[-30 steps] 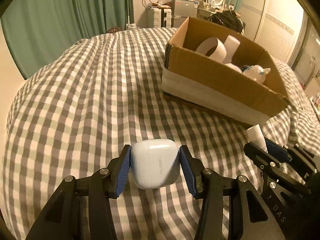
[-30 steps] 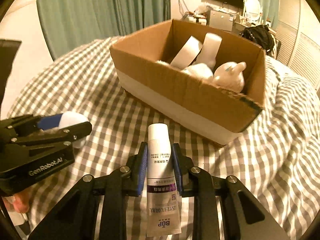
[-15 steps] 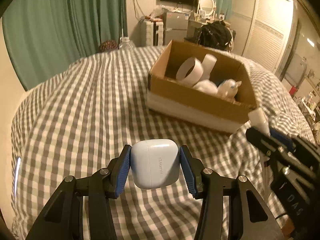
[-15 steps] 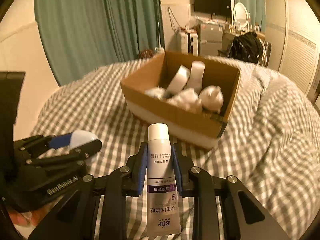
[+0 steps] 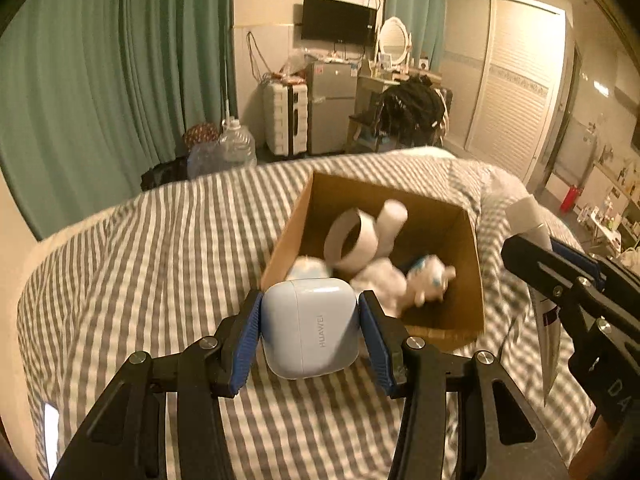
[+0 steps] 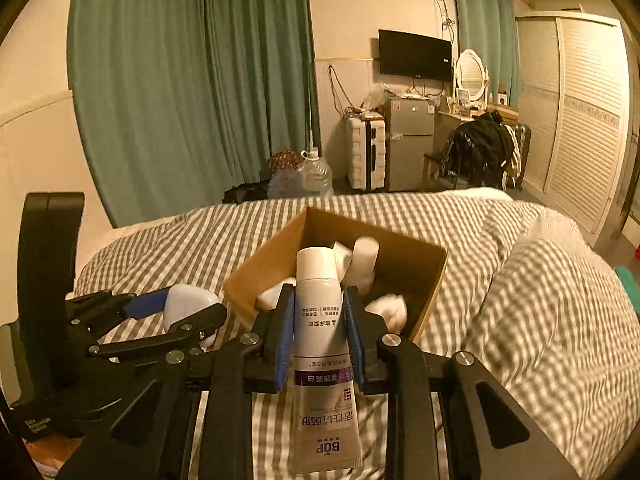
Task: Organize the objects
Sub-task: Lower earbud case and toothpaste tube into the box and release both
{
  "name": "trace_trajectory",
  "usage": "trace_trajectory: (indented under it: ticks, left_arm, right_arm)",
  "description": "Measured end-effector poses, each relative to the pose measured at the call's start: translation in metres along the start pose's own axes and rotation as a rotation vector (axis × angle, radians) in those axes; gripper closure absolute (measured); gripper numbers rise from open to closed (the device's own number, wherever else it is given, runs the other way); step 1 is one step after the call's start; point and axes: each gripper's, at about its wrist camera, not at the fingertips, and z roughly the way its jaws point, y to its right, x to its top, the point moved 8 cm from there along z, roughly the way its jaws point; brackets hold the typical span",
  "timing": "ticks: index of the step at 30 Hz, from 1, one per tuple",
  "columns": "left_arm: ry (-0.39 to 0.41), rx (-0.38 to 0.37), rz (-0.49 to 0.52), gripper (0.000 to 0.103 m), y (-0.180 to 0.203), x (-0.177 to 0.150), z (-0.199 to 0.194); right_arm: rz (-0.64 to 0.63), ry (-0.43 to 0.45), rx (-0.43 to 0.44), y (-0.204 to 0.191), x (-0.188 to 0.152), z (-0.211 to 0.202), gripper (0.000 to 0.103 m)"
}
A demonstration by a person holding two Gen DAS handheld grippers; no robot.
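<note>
Both hands are loaded and in the air over the checked bedspread point(image 5: 152, 248). The left gripper point(image 5: 310, 328) is clamped on a pale blue earbud case point(image 5: 309, 326), blue pads pressed to its two sides, with the case carried clear of the bed and just short of the near wall of the cardboard box point(image 5: 460, 236). The right gripper point(image 6: 318, 332) is squeezed tight on a white toothpaste tube point(image 6: 320, 312), cap pointing away toward the box, crimped tail hanging back toward the camera. Inside the box there is already a roll of tape point(image 5: 352, 240), a white bottle point(image 5: 392, 220) leaning beside it, and a small white toy point(image 5: 428, 280) among some soft white things. This looks like the carry stage, two items heading for the box together. What comes next, by the look of it, is getting each load over the rim and above a free patch of the floor before letting go, and keeping the two grippers from crowding each other, since they hang close side by side.
</note>
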Motion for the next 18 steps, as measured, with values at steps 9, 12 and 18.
trace_trajectory:
  ticks: [9,12,18]
  left_arm:
    - [0.056,0.000,0.047,0.053,0.009,0.058,0.027]
    - [0.063,-0.002,0.065,0.053,0.014,0.071,0.045]
    - [0.056,-0.040,0.072,0.053,0.024,0.084,0.084]
  right_arm:
    - [0.024,0.029,0.032,0.014,0.044,0.031,0.080]
    - [0.033,0.040,0.025,0.025,0.060,0.045,0.080]
    - [0.044,0.018,0.012,0.043,0.073,0.086,0.080]
